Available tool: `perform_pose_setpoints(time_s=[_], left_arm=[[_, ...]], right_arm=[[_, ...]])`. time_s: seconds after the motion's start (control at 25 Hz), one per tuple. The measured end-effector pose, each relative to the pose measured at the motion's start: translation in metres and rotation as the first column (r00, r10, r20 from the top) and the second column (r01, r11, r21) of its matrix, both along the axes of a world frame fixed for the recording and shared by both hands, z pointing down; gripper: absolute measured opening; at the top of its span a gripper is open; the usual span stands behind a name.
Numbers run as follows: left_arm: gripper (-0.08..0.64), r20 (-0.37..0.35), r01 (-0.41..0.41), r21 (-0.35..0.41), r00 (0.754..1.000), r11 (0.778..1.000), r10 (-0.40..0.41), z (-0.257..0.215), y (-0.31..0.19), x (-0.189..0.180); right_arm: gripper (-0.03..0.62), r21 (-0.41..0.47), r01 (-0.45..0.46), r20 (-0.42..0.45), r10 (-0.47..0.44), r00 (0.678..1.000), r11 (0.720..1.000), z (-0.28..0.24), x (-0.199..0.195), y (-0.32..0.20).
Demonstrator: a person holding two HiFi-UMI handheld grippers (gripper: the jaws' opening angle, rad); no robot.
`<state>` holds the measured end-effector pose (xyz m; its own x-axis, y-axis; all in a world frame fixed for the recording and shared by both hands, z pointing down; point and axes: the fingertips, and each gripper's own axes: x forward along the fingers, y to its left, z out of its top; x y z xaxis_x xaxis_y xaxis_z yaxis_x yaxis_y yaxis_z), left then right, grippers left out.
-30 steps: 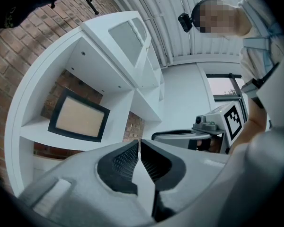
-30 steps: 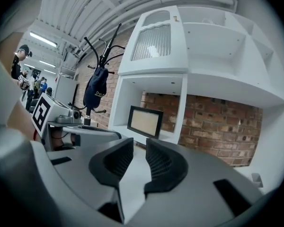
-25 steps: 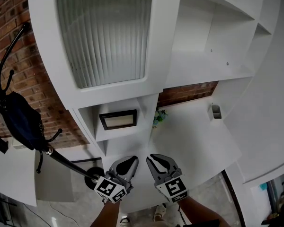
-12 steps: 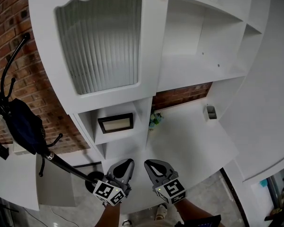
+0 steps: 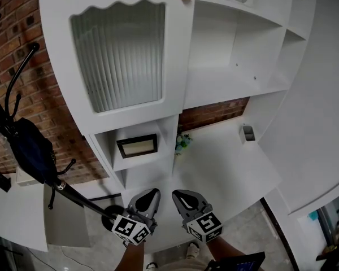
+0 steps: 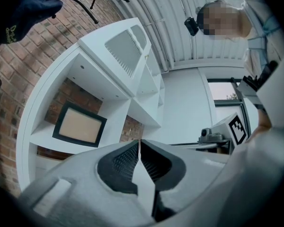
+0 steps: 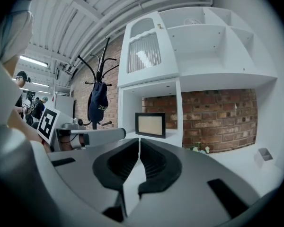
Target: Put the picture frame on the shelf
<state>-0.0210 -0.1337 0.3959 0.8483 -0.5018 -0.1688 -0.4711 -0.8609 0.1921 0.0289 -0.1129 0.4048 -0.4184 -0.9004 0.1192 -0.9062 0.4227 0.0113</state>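
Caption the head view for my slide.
Frame on the shelf; below it, left gripper shut and empty, right gripper just closing its jaws on nothing.

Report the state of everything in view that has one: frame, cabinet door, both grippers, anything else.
picture frame: standing in the shelf compartment, free of both grippers.
cabinet door: shut.
left gripper: jaws together, nothing between them.
right gripper: jaws have just been closing, now together, nothing between them.
dark fabric item: hanging on the coat stand.
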Motion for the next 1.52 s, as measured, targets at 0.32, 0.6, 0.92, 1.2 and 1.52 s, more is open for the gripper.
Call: perform_pose_setpoints(time_s=[0.32,0.6,0.92,1.2,1.52], left_arm=[[0.018,0.010,-0.016,0.006,1.000,1.000,0.016,-0.003,0.011,0.003],[0.018,0.015,-0.021,0.010,1.000,1.000,0.021,-0.006,0.015,0.004],[0.018,0.018,-0.015,0.005,1.000,1.000,0.015,-0.005,0.016,0.002],[0.018,0.020,-0.013,0.012,1.000,1.000,0.013,-0.006,0.016,0.003],[0.018,0.019,-0.013,0.007,1.000,1.000,0.012,-0.007,0.018,0.003]], right_arm=[[0.018,0.016,0.004,0.017,-0.004,1.000,1.000,-0.008,-0.003,0.008],[0.015,0.011,-0.004,0.034,0.004,0.999,1.000,-0.008,-0.004,0.012],[0.014,-0.003,0.004,0.011,-0.004,1.000,1.000,-0.007,-0.005,0.013],[0.014,0.005,0.013,0.017,-0.013,1.000,1.000,-0.010,-0.005,0.012],[0.014,0.007,0.013,0.018,-0.013,1.000,1.000,-0.012,-0.004,0.013]])
